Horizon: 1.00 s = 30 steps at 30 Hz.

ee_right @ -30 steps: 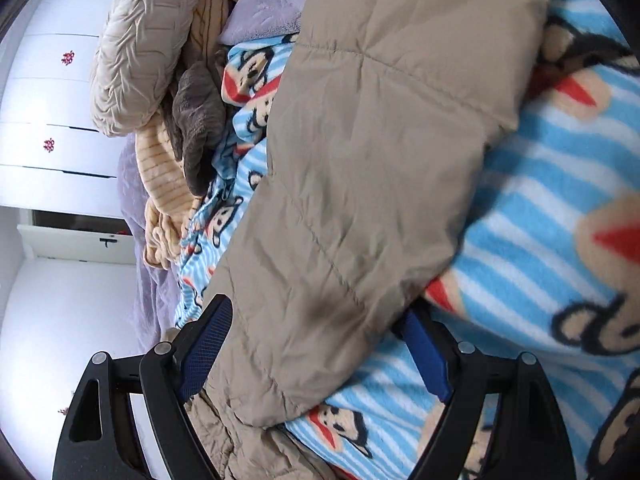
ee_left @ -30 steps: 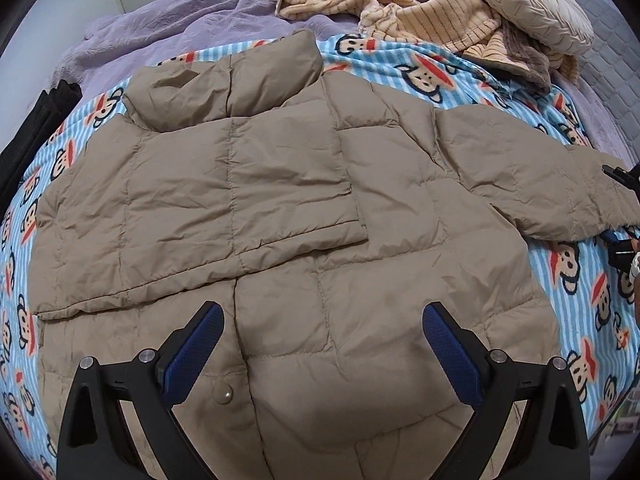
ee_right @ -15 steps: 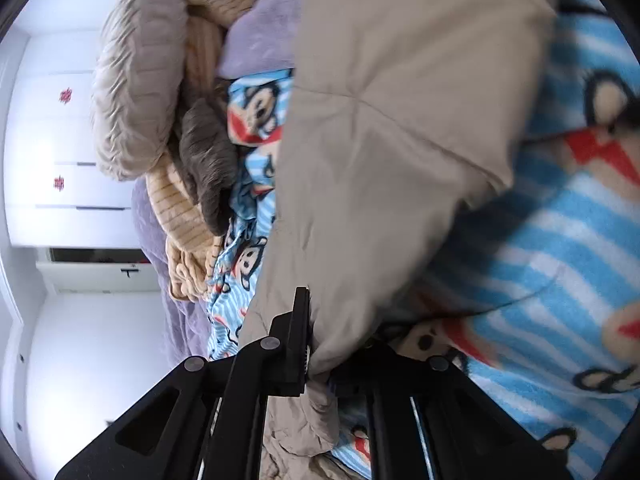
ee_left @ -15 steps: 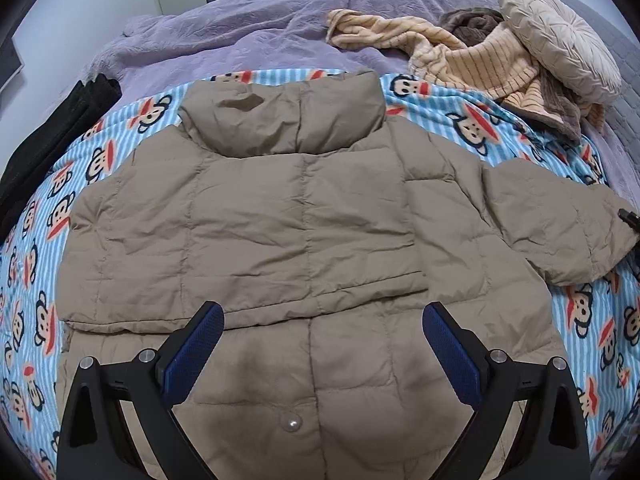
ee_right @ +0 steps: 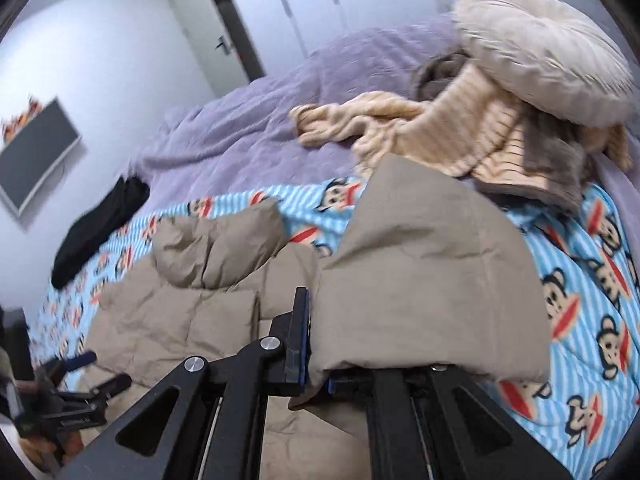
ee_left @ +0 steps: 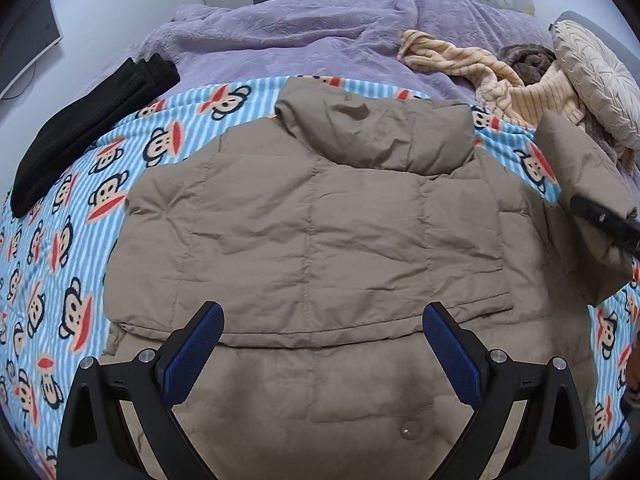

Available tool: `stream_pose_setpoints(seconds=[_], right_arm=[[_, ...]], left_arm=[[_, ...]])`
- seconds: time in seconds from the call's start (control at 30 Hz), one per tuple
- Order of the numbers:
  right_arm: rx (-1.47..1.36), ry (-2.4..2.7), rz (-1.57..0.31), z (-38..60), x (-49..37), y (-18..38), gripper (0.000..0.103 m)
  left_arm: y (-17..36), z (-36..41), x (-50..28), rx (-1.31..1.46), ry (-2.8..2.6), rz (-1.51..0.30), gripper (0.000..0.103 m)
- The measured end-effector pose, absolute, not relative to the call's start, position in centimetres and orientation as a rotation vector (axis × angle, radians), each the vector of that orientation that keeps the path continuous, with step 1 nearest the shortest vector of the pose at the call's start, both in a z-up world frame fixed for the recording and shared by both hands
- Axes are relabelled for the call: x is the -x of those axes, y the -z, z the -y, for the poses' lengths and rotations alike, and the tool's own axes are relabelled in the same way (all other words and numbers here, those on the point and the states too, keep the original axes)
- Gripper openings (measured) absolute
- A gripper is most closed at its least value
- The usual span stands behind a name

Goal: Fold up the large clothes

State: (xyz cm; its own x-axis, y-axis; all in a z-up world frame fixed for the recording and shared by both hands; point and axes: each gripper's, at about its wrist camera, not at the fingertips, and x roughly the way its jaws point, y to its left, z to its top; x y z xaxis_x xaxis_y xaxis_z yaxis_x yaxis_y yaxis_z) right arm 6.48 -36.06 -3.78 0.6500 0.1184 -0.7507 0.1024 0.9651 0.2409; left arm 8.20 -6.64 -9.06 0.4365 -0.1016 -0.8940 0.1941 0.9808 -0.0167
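Tan puffer jacket (ee_left: 320,220) lies spread on monkey-print blanket (ee_left: 68,200). Your right gripper (ee_right: 316,360) clamps jacket sleeve (ee_right: 432,280), lifted off blanket. Your left gripper (ee_left: 320,356) hangs over jacket hem, jaws wide, holding nothing. Black garment (ee_left: 88,128) near blanket's far-left edge.

A: What can't you make out?
B: The jacket's (ee_left: 320,232) hem runs off the bottom edge in the left wrist view. The raised sleeve (ee_right: 432,292) covers one pad of the right tool (ee_right: 318,368).
A: Anything blurred?
B: The round cushion (ee_right: 540,60) and striped sweater (ee_right: 452,136) are smeared in the right wrist view. The left tool (ee_right: 76,384) sits small there, partly cut off.
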Motion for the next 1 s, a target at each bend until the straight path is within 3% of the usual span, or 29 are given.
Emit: stream_pose_setpoints(seconds=[0.2,0.4,0.43,0.5,0.57,0.63,0.83,0.9,0.97,1.0], right_arm=[[-0.073,-0.11,-1.038,26.8,-8.2,10.1,0.008],[-0.042,-0.084,-1.151,25.3,-7.7,13.7,0.009],[-0.076,-0.082,-1.166,25.8,-7.6,13.7,0.012],[-0.192,-0.096,-1.186,27.0,-7.7,13.4,0.027],[-0.385,-0.117,-1.172,29.2,-7.0,12.8,0.059],[-0.579,-0.091,-1.108,32.0,-5.8,12.0,0.064],[-1.004,0.064,-0.941,40.1,-3.8,12.4,0.064],[-1.09,0.096,-0.916,41.5,-3.7,13.0,0.059],[-1.135,0.114,-0.89,42.3,-3.9,13.3,0.01],[-1.118,0.11,-0.882,42.3,-4.3,13.0,0.009]], left_arm=[[10.0,3.9,-8.8,-0.058,0.167,-1.114,0.1],[11.0,3.7,-9.8,-0.019,0.189,-1.145,0.1],[11.1,3.9,-10.0,-0.017,0.196,-1.147,0.1],[11.0,4.2,-10.4,-0.016,0.212,-1.146,0.1],[10.9,4.5,-10.9,-0.012,0.227,-1.142,0.1],[10.8,4.5,-11.4,-0.004,0.238,-1.139,0.1],[10.7,4.1,-13.1,0.06,0.288,-1.147,0.1],[10.8,3.6,-13.6,0.086,0.313,-1.155,0.1],[10.9,3.1,-14.0,0.113,0.339,-1.158,0.1],[10.9,2.8,-14.1,0.128,0.349,-1.158,0.1]])
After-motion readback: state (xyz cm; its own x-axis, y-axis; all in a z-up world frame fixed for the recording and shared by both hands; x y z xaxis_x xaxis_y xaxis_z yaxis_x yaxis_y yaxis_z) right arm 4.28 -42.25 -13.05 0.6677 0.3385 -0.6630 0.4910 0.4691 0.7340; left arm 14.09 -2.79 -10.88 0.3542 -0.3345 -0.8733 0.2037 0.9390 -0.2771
